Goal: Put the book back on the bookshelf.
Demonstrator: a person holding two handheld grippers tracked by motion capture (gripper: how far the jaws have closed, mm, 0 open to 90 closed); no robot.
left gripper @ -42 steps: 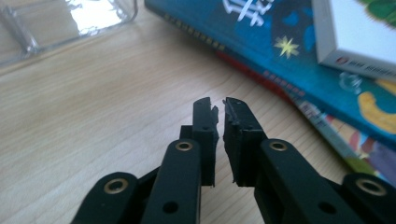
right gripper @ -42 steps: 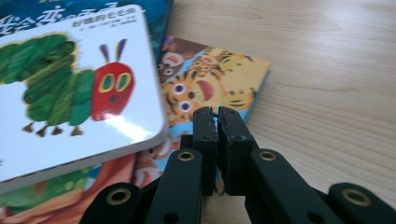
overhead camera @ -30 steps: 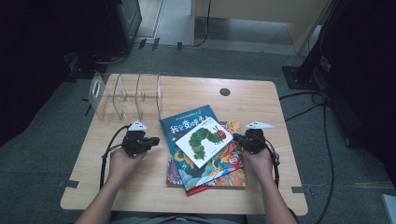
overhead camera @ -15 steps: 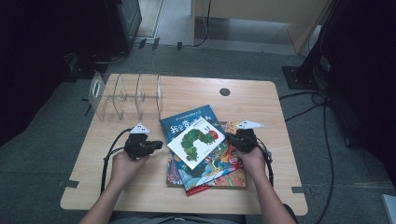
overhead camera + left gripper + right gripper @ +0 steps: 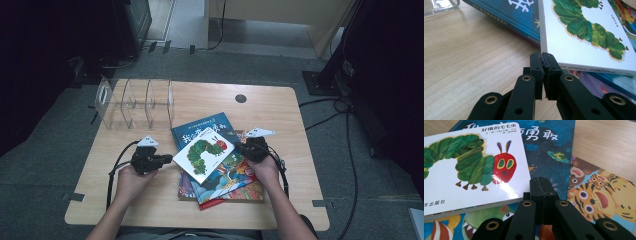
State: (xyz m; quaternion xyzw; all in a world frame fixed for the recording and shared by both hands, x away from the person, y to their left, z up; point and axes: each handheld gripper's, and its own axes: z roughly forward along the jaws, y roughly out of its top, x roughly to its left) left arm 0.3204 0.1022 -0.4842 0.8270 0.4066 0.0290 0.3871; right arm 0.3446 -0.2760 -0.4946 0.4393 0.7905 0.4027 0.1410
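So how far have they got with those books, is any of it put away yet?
Nothing looks put away: the clear rack stands empty. The caterpillar book lies on top of the pile, with the left gripper and right gripper shut at its edges, gripping nothing. Presumably every book is left to move.

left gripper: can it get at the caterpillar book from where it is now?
Probably yes. The left gripper, fingers shut, sits at the caterpillar book's near corner with bare table beside it; it must open first.
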